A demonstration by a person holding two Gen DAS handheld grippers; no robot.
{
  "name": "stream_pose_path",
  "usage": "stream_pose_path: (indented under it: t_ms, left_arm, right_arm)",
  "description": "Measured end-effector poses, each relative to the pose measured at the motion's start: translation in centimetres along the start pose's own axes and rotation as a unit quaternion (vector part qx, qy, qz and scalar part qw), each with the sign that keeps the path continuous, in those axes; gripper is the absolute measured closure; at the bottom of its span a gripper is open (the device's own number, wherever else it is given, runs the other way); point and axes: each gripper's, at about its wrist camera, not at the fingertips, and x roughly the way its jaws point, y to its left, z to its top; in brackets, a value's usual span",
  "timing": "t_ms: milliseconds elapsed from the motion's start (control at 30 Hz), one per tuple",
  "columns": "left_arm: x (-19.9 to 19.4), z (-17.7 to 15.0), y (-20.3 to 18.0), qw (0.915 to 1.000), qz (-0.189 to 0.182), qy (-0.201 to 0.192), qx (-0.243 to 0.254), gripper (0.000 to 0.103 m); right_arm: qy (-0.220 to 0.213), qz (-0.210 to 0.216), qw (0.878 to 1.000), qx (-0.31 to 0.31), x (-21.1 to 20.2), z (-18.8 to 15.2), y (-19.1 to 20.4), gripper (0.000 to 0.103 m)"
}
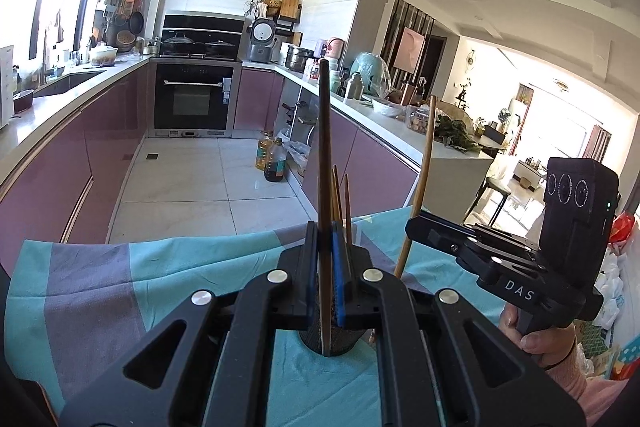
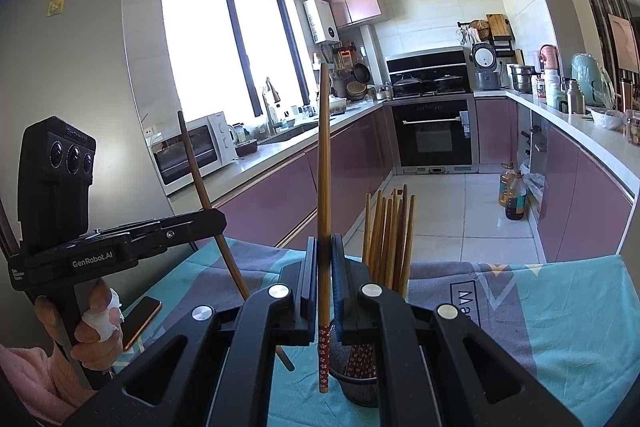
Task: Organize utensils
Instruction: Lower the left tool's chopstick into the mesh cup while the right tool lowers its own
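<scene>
My left gripper (image 1: 325, 233) is shut on a dark brown chopstick (image 1: 324, 147) that stands nearly upright. Its lower end hangs over a black mesh holder (image 1: 340, 341) on the cloth. My right gripper (image 2: 324, 247) is shut on a lighter chopstick (image 2: 323, 179) with a red patterned end, held upright just left of the holder (image 2: 358, 383). Several wooden chopsticks (image 2: 390, 239) stand in the holder. In the left wrist view the right gripper (image 1: 415, 223) shows at the right with its chopstick (image 1: 425, 163). In the right wrist view the left gripper (image 2: 219, 218) shows at the left with the dark chopstick (image 2: 202, 187).
A teal and grey cloth (image 2: 560, 307) covers the table. A phone (image 2: 142, 319) lies on it at the left, near the hand (image 2: 96, 323) that holds the left gripper. Beyond the table edge lie the kitchen floor, purple cabinets and oil bottles (image 1: 274, 161).
</scene>
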Motion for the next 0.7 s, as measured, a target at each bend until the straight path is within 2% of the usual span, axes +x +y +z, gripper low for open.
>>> stream_pose_path:
  t_ms: [400, 700]
  left_arm:
    - [0.4, 1.1, -1.2, 0.9997, -0.012, -0.020, 0.007, 0.096]
    - [1.4, 0.5, -1.8, 0.9998, -0.011, -0.013, 0.012, 0.096]
  right_arm:
    - [-0.012, -0.013, 1.000, -0.001, 1.0, 0.9, -0.8, 0.097]
    - [-0.009, -0.027, 1.000, -0.001, 2.0, 0.5, -1.1, 0.097]
